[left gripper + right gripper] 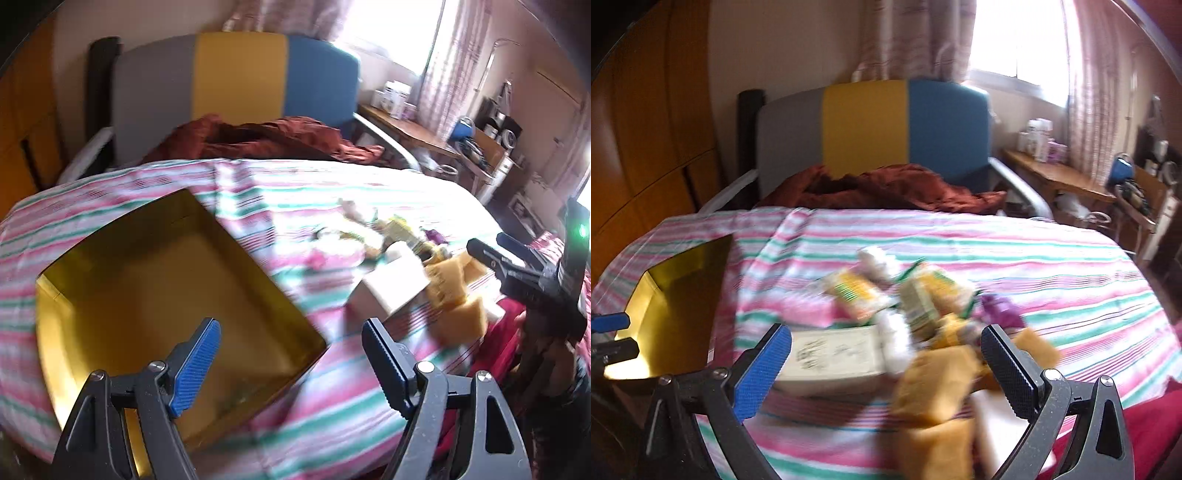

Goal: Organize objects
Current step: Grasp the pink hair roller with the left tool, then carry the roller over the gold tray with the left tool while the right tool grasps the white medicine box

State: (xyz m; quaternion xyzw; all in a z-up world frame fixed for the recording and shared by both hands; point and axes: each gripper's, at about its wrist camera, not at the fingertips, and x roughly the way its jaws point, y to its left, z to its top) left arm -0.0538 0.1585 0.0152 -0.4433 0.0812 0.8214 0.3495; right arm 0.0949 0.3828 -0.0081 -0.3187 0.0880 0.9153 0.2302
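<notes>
An empty gold box [159, 306] lies open on the striped bedsheet; it also shows at the left of the right wrist view [676, 306]. My left gripper [291, 354] is open and empty, hovering over the box's near right corner. A blurred pile of items sits to the right: a white carton [834, 354], yellow sponges [934, 387], yellow-green packets [857, 291], white rolls [894, 339] and something purple [997, 306]. My right gripper [886, 365] is open and empty just above the carton and sponges. It appears at the right edge of the left wrist view [491, 251].
The bed has a striped sheet [1034, 266], a rumpled red blanket [886, 188] and a grey-yellow-blue headboard [864, 125]. A wooden wardrobe [646, 147] stands left. A cluttered desk [1060, 177] stands right under a bright window. Red cloth [1145, 424] lies at the near right.
</notes>
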